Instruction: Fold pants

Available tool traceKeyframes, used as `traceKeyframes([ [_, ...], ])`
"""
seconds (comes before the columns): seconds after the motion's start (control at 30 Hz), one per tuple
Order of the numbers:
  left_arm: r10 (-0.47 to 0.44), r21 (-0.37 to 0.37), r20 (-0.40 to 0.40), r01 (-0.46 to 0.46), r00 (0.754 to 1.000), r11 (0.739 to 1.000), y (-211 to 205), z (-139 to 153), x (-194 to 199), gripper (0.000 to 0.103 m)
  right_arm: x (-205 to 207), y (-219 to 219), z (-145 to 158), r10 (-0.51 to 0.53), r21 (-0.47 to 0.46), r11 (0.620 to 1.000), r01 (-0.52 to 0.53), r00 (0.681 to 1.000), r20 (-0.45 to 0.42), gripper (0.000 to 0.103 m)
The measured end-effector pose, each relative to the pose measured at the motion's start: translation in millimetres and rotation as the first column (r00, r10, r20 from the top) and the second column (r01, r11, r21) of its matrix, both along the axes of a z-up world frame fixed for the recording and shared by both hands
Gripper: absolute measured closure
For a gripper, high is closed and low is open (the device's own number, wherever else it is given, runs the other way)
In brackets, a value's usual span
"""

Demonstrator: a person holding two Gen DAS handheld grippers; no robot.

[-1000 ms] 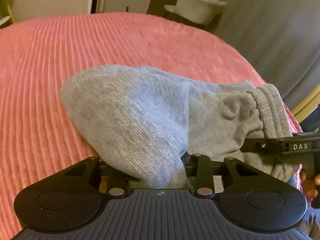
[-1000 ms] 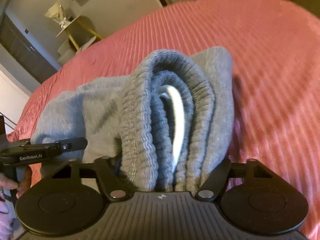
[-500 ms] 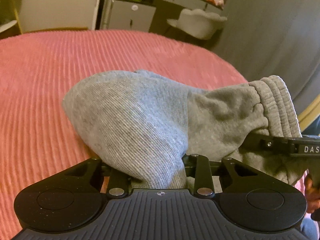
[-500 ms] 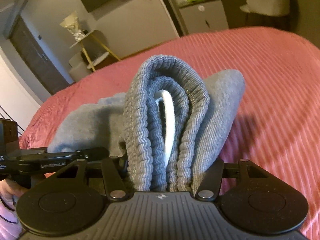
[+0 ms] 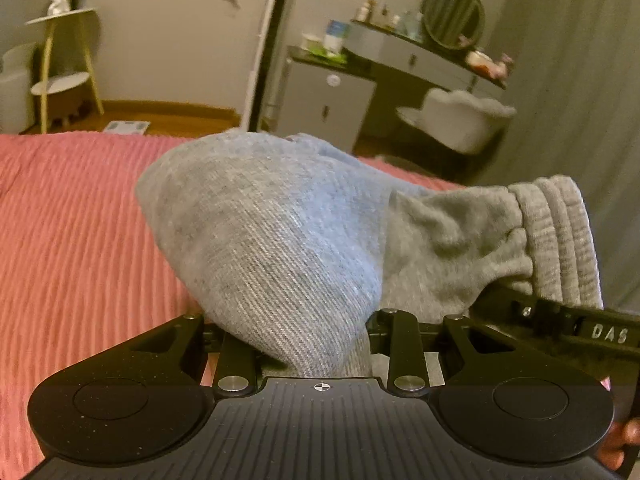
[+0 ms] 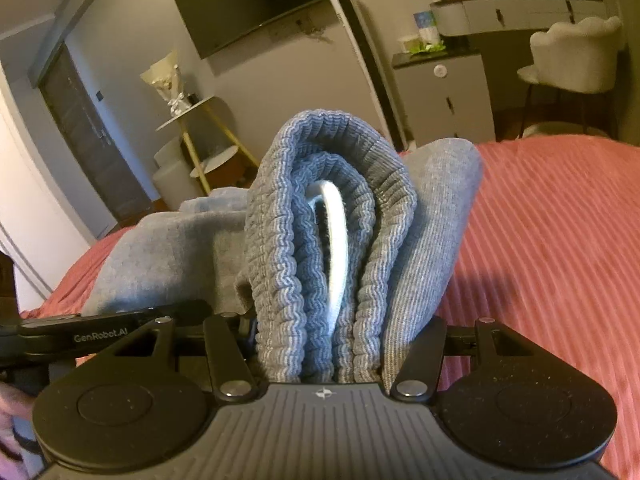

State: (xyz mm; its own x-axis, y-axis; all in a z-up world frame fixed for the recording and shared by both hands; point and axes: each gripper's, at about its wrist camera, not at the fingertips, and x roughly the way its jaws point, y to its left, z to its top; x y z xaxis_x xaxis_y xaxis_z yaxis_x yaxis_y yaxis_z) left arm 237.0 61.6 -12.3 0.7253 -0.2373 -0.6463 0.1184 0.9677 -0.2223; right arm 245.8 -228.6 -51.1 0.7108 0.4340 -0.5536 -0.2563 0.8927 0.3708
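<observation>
Your left tongs (image 5: 296, 344) are clamped narrow on a bunched fold of the grey pants (image 5: 272, 240); the cloth fills the gap and rises in a hump straight ahead of the camera, hiding the fingertips. The tongs tilt downward toward the pink bed (image 5: 72, 240).

Your right tongs (image 6: 340, 344) have just been closing, with the stacked waistband (image 6: 320, 216) between them. They grip it at a medium width. The ribbed elastic stands upright in several layers, with a white drawstring (image 6: 334, 240) looped in the middle. These tongs also tilt down.

The pants are held between the two tongs, lifted above the bed. Whether the far part still touches the bedspread cannot be told.

In the left view, your right tongs (image 5: 552, 320) enter beside the waistband (image 5: 556, 236), with fingers (image 5: 624, 440) of the hand below. In the right view, your left tongs (image 6: 104, 328) lie left of the waistband.

Beyond the bed: a white cabinet (image 5: 324, 108), a dressing desk (image 5: 420, 60) with a round mirror (image 5: 452, 14), a pale chair (image 5: 456, 120), a tiered stand (image 5: 64, 60), and a wall-mounted screen (image 6: 252, 4). The raised cloth blocks the middle of the bed in both views.

Legible writing: "DAS" on the right tongs' arm; "GenRobot.AI" on the left tongs' arm.
</observation>
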Motion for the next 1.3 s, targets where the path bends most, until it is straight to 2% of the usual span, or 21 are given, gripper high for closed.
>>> traceKeyframes([
  [0.1,0.027,0.021,-0.017,-0.027,0.999,0.999,-4,-21,18,0.063,24,5,-14,-0.010,-0.033,0.999,0.010,1.000,0.000,0.047],
  [0.13,0.055,0.035,-0.041,-0.054,0.998,0.998,-4,-31,25,0.053,32,9,-19,-0.012,-0.070,0.997,0.012,1.000,-0.001,0.044],
  [0.27,0.134,0.136,-0.066,-0.124,0.989,0.983,14,-47,19,0.037,54,10,-35,-0.033,-0.214,0.977,0.021,0.998,-0.053,0.028],
  [0.3,0.155,0.135,-0.028,-0.150,0.987,0.979,24,-45,9,0.026,52,5,-34,-0.051,-0.232,0.972,0.042,0.998,-0.035,0.017],
  [0.33,0.184,0.121,0.026,-0.186,0.982,0.975,33,-41,-2,0.016,44,-2,-31,-0.086,-0.258,0.962,0.086,0.996,0.011,0.017],
  [0.43,0.275,0.088,0.103,-0.284,0.956,0.955,51,-31,-32,0.013,14,-11,-16,-0.150,-0.333,0.922,0.196,0.976,0.159,0.017],
  [0.5,0.272,0.038,0.100,-0.276,0.957,0.960,49,-31,-46,0.013,-8,-9,-8,-0.159,-0.237,0.949,0.209,0.964,0.213,0.017],
  [0.53,0.256,0.006,0.098,-0.257,0.962,0.966,43,-31,-50,0.013,-14,-7,-7,-0.116,-0.113,0.984,0.138,0.976,0.182,0.017],
  [0.6,0.211,-0.051,0.071,-0.208,0.975,0.977,35,-35,-61,0.013,-19,1,-16,-0.003,0.093,0.996,-0.006,0.995,0.096,0.018],
  [0.67,0.167,-0.056,0.031,-0.165,0.986,0.985,31,-42,-69,0.012,-21,11,-30,0.028,0.149,0.988,-0.033,0.999,0.036,0.047],
  [0.7,0.157,-0.037,0.013,-0.156,0.988,0.987,30,-46,-70,0.012,-21,14,-39,0.032,0.141,0.989,-0.032,0.999,0.002,0.072],
  [0.77,0.150,0.027,-0.006,-0.149,0.989,0.988,33,-49,-71,0.012,-20,12,-61,0.003,0.054,0.999,0.001,0.997,-0.080,0.080],
  [0.8,0.168,0.055,-0.004,-0.168,0.986,0.984,38,-48,-72,0.013,-21,9,-70,-0.016,0.005,1.000,0.017,0.995,-0.099,0.099],
  [0.83,0.194,0.061,0.004,-0.194,0.981,0.979,45,-45,-71,0.013,-25,0,-76,-0.048,-0.045,0.998,0.044,0.994,-0.094,0.103],
  [0.9,0.218,-0.004,0.016,-0.218,0.976,0.976,60,-36,-60,0.013,-42,-11,-73,-0.094,-0.032,0.995,0.092,0.994,-0.050,0.103],
  [0.97,0.232,-0.102,0.000,-0.231,0.973,0.968,74,-27,-46,0.013,-67,-15,-67,-0.132,0.034,0.991,0.133,0.991,-0.011,0.089],
  [1.03,0.228,-0.175,-0.042,-0.232,0.973,0.957,87,-22,-25,0.013,-93,-16,-68,-0.150,0.089,0.985,0.147,0.988,0.026,0.048],
  [1.1,0.181,-0.245,-0.083,-0.197,0.980,0.949,97,-22,-3,0.014,-116,-20,-74,-0.158,0.138,0.979,0.149,0.986,0.056,0.046],
  [1.17,0.191,-0.258,-0.099,-0.211,0.977,0.943,100,-20,13,0.022,-121,-24,-77,-0.178,0.148,0.975,0.167,0.982,0.065,0.046],
  [1.23,0.200,-0.250,-0.068,-0.211,0.977,0.945,96,-11,19,0.031,-111,-34,-74,-0.171,0.139,0.977,0.163,0.984,0.051,0.046],
  [1.3,0.103,-0.324,-0.010,-0.100,0.995,0.941,87,-4,21,0.031,-104,-42,-74,-0.189,0.178,0.968,0.176,0.980,0.060,0.044],
])
